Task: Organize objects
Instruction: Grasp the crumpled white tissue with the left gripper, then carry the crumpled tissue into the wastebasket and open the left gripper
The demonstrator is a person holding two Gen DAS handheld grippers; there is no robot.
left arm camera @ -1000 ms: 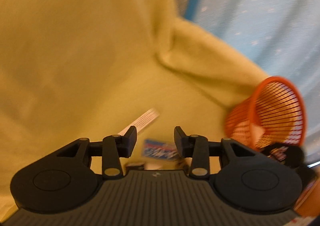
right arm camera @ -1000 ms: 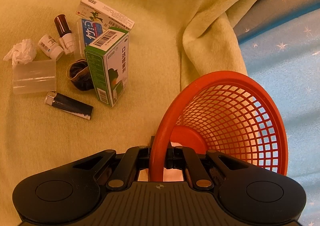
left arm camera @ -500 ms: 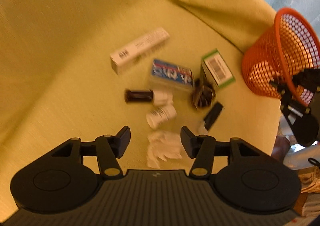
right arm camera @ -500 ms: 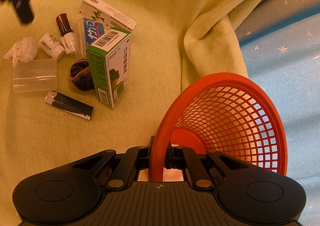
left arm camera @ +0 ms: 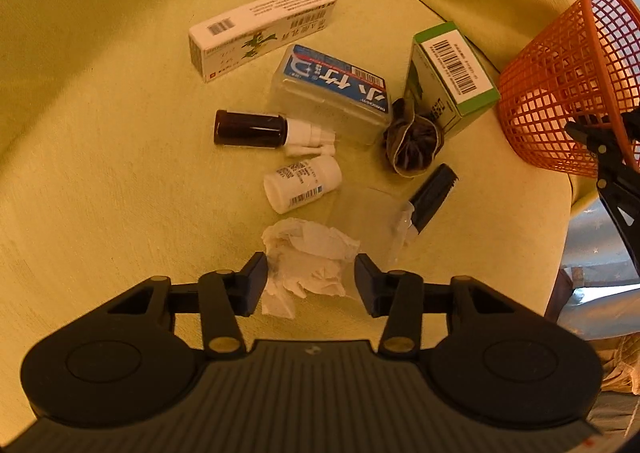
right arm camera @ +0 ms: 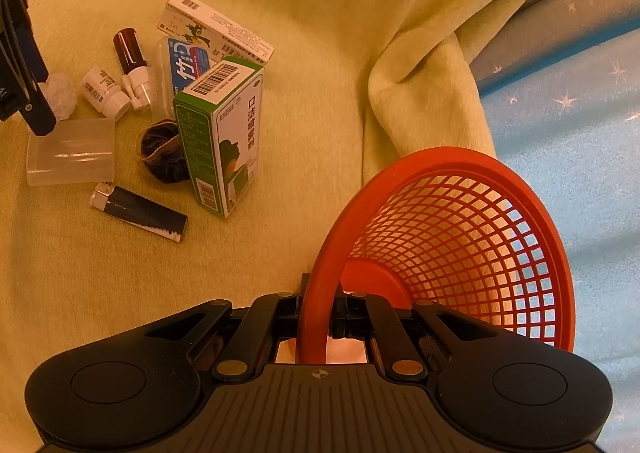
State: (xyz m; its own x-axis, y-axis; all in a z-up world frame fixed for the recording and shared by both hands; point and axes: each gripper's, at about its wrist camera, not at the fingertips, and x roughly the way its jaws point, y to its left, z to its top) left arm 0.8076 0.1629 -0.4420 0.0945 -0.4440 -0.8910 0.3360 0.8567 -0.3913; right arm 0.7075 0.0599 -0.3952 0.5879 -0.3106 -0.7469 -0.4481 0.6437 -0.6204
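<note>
Two grippers over a yellow-green blanket (left arm camera: 100, 133). Left gripper (left arm camera: 310, 273) spread wide, one finger either side of a crumpled white tissue (left arm camera: 308, 257), not clamping it. Right gripper (right arm camera: 320, 317) clenched on the rim of an orange mesh basket (right arm camera: 460, 253), basket tipped, mouth facing up and right in the right wrist view, base down near the fingers. Long white box (left arm camera: 262, 29) flat on the blanket, long axis running lower left to upper right; green-and-white box (left arm camera: 450, 73) upright, barcoded end on top, beside the basket. Between them a clear case with blue label (left arm camera: 334, 89), brown vial (left arm camera: 252, 129), white bottle (left arm camera: 302, 183), dark scrunchie (left arm camera: 412, 145), black lighter (left arm camera: 430, 197) and clear plastic lid (right arm camera: 72, 151). Compared with half a second ago: left gripper closer to the tissue, clutter larger in view; basket grip unchanged.
</note>
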